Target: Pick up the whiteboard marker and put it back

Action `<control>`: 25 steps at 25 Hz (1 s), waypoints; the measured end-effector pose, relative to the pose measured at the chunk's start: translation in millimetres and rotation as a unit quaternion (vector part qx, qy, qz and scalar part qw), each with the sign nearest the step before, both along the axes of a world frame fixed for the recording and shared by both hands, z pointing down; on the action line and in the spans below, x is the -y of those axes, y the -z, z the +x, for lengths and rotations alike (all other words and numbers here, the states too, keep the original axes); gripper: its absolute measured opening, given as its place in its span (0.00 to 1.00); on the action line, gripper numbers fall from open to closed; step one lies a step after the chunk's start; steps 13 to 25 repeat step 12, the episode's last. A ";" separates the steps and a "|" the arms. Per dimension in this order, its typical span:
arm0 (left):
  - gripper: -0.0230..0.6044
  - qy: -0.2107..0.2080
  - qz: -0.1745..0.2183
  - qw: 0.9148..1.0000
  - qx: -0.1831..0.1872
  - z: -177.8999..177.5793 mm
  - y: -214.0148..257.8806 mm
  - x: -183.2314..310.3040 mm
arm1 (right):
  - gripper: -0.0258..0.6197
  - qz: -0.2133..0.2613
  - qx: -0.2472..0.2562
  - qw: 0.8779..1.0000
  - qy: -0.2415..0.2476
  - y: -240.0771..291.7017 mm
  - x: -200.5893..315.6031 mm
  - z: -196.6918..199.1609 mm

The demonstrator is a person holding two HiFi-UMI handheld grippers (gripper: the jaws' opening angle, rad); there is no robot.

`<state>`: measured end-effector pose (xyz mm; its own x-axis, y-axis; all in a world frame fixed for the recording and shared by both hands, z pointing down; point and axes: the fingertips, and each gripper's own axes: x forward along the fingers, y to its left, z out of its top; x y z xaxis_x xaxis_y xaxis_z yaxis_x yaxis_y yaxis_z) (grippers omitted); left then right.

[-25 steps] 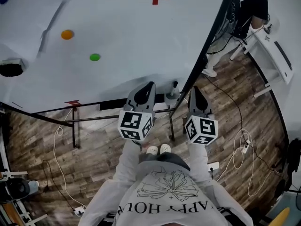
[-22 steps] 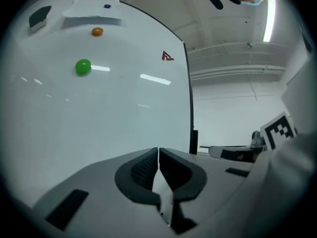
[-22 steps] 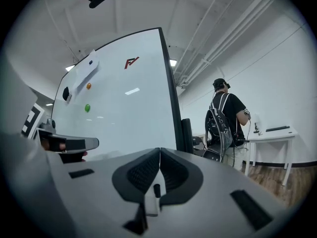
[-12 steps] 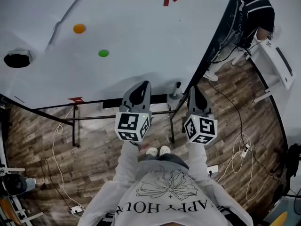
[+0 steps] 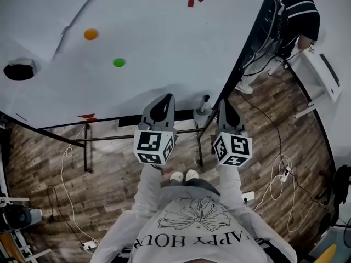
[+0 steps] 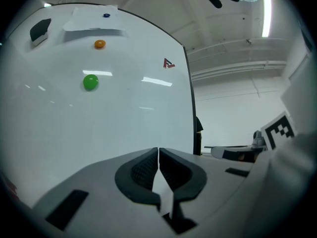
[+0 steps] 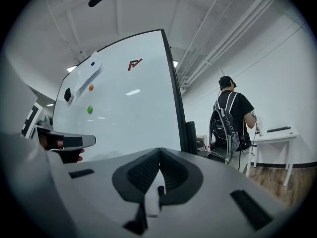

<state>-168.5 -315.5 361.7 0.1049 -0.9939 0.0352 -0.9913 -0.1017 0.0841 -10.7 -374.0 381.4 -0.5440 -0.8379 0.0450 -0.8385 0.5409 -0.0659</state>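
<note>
Whiteboard [image 5: 164,26] — marker [image 5: 205,99] between left tongs [image 5: 166,98], right tongs [image 5: 224,104]

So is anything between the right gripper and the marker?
Nothing visible. The marker stands in a holder at the board's lower edge, in the open gap between right gripper and left gripper; both are shut.

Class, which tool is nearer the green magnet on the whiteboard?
Left. In the head view, the left tool is below-right of the green magnet; the right tool is farther right, by the whiteboard's edge.
</note>
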 end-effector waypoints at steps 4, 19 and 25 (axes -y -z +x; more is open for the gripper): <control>0.05 0.000 -0.004 1.000 0.002 0.3 -0.6 3.0 | 0.04 -0.002 -0.001 1.000 -0.001 -0.5 3.0 0.8; 0.05 0.005 -0.010 1.000 0.004 0.4 -3.9 -0.5 | 0.04 -0.003 -0.001 1.000 -0.003 -0.7 -0.6 2.9; 0.05 0.005 -0.010 1.000 0.004 0.4 -3.9 -0.5 | 0.04 -0.003 -0.001 1.000 -0.003 -0.7 -0.6 2.9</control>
